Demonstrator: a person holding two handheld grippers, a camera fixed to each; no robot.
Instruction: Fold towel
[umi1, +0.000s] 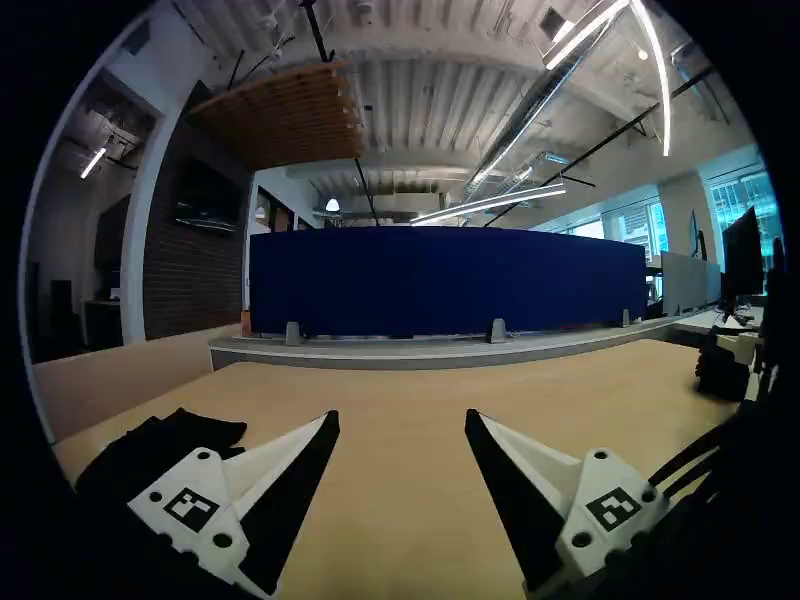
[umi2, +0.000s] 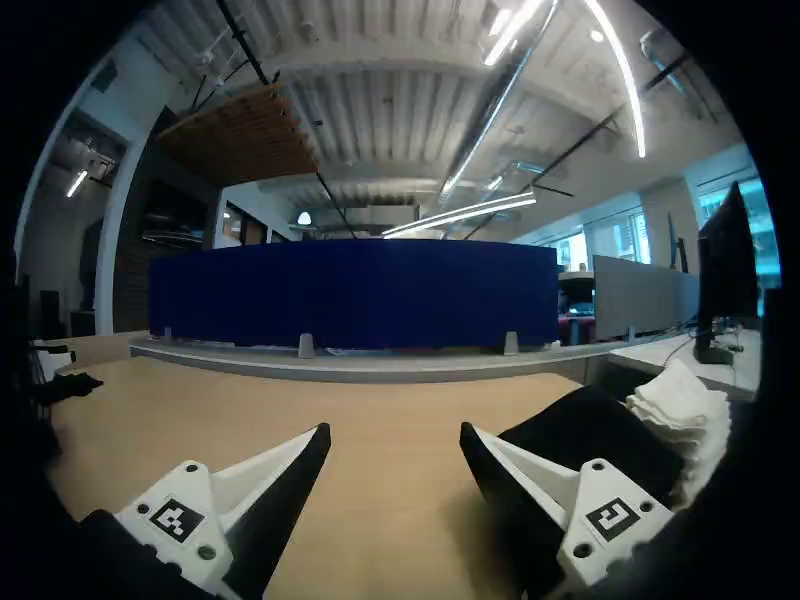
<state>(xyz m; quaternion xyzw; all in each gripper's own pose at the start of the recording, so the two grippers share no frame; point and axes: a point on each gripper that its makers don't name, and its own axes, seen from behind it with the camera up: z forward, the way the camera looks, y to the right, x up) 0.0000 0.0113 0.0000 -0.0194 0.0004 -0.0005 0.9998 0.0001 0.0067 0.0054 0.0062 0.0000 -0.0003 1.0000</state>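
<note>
Your left tongs stand wide open with nothing between the two white fingers, held low over a pale wooden surface. In the left gripper view, a crumpled black cloth lies on that surface just beside the left finger, on its outer side and partly hidden behind it; the gap between the fingers shows bare wood. Your right tongs are also spread wide and grip nothing, held low over the same kind of wood. In the right gripper view, a black towel lies flat just behind and outside the right finger. You cannot tell whether the finger touches it. A stack of white folded towels sits against the far side of the black towel, farther out to the right of the tongs. Well ahead of both tongs, across the surface, a long blue partition stands upright along the far edge. A dark monitor stands farther off to the right of the right tongs.
</note>
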